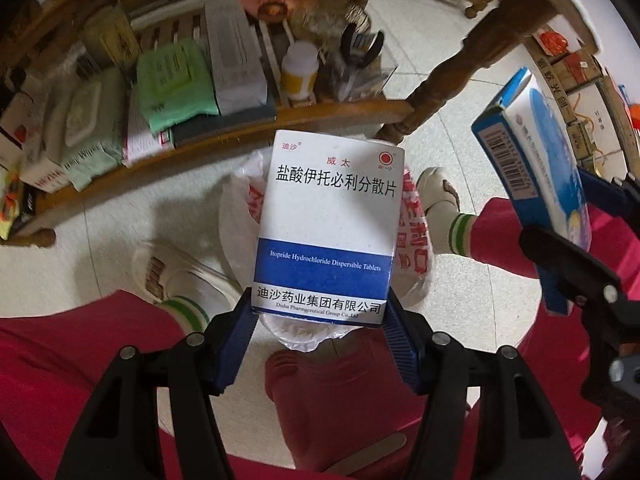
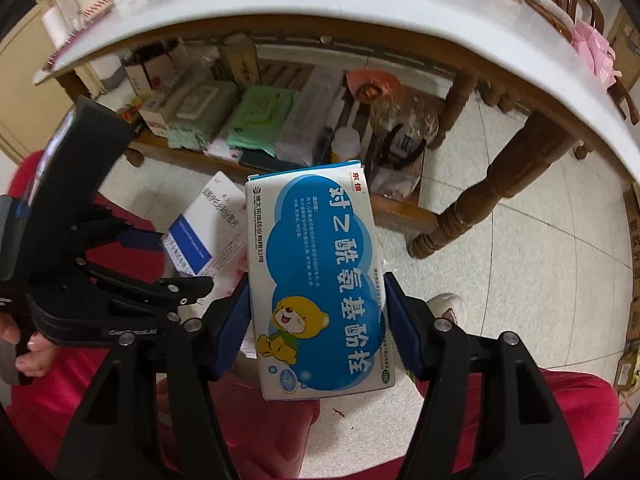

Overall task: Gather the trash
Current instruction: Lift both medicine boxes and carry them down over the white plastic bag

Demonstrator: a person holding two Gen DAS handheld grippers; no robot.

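**Two Little Boxes Over the Trash Bag**

The left gripper [image 1: 320, 320] pinches a white and blue medicine box [image 1: 326, 224] by its two side edges, near the bottom end. The blue pads [image 1: 236, 344] press flat on the cardboard. The box hangs right above a white plastic trash bag [image 1: 240, 216] that sits open on the floor between the person's feet.

The right gripper [image 2: 318, 320] pinches a blue box with a yellow bear [image 2: 320, 276] the same way, pads on both long sides. In the left view this box is off to the right of the bag, not over it yet.

Both boxes look like thin cardboard. They are likely very light, and maybe empty inside. Cardboard like this is stiff along the edges but soft on the big flat faces, so a hard squeeze could dent it. The narrow sides are the best place to hold, and that is where the pads are. The printed faces look smooth, but the ribbed pads should stop any slip.

The bag is thin and floppy. Its mouth could fold shut, so a box is best dropped over the middle.
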